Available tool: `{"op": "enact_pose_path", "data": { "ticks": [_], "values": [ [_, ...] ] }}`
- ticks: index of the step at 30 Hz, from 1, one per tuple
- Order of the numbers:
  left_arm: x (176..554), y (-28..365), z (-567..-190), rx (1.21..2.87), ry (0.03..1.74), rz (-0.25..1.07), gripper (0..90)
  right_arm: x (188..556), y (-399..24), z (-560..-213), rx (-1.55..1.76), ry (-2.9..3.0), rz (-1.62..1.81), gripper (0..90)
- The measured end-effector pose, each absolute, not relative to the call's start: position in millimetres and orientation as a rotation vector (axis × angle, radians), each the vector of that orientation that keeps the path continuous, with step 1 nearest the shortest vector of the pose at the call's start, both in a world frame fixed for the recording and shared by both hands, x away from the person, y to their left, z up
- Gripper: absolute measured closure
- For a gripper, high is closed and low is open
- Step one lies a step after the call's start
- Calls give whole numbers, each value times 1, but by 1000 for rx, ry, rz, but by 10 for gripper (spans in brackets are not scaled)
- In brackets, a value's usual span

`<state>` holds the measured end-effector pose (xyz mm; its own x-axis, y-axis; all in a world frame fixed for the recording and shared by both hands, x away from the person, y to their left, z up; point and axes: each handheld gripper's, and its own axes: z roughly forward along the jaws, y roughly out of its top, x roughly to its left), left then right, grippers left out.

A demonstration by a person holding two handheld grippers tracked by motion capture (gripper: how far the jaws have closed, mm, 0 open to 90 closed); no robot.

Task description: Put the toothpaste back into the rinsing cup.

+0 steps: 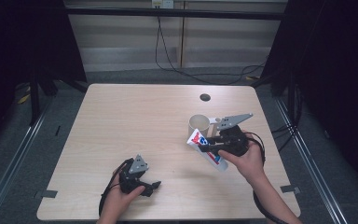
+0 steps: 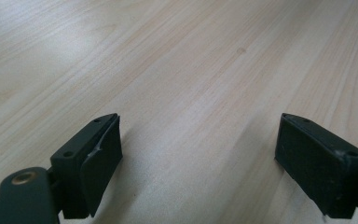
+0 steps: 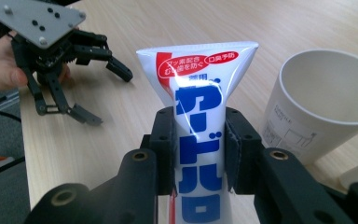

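Observation:
A white toothpaste tube with blue and red print is clamped between the jaws of my right gripper, its flat crimped end pointing away from me. In the high view the tube lies slanted, just in front of a cream cup, and the right gripper holds it at the table's right side. The cup stands upright and looks empty, to the right of the tube. My left gripper rests low near the front edge, open, with bare wood between its fingers.
The light wood table has a round cable hole at the back right. Dark frame posts and floor rails flank the table. Cables hang down the rear wall. The left gripper also shows at the left in the right gripper view.

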<state>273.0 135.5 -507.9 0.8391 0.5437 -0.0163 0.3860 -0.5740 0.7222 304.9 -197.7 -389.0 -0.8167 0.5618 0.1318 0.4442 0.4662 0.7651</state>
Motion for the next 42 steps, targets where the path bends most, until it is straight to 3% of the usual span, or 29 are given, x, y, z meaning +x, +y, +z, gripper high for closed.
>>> {"op": "enact_pose_path", "data": {
  "ticks": [42],
  "values": [
    [273, 136, -508, 2252, 674, 266, 143, 325, -213, -370, 1028, 2288, 1496, 685]
  ]
}}
